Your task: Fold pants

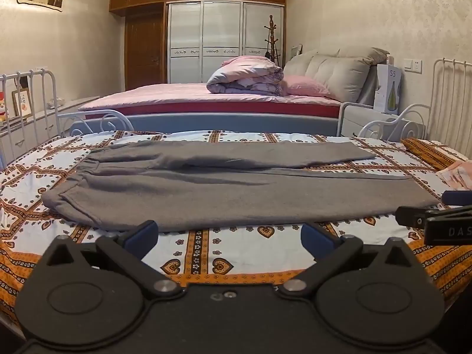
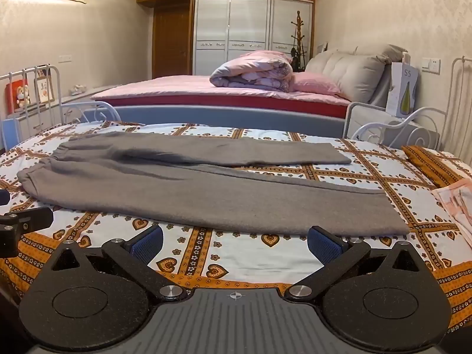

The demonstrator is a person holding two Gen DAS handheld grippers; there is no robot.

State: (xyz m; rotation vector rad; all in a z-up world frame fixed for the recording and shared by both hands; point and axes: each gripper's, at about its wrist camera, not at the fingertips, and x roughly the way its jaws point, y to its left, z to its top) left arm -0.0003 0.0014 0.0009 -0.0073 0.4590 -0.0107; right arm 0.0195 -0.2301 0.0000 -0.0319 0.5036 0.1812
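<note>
Left gripper (image 1: 228, 237) wide apart, nothing inside. Right gripper (image 2: 234, 243) wide apart too, nothing inside. Grey pants (image 1: 206, 188) flat on patterned bed (image 1: 206, 253), just ahead.

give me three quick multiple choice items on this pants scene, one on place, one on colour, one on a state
1. Where do the pants lie?
A. on the patterned bedspread
B. on the pink bed
C. on the floor

2. What colour are the pants?
A. blue
B. grey
C. black

3. How does the left hand-held gripper stand?
A. shut on the pants
B. shut on nothing
C. open, holding nothing

Answers:
1 A, they are spread flat on the heart-patterned cover.
2 B, the fabric is plain grey in both views.
3 C, its fingers stand wide apart short of the pants' near edge.
</note>
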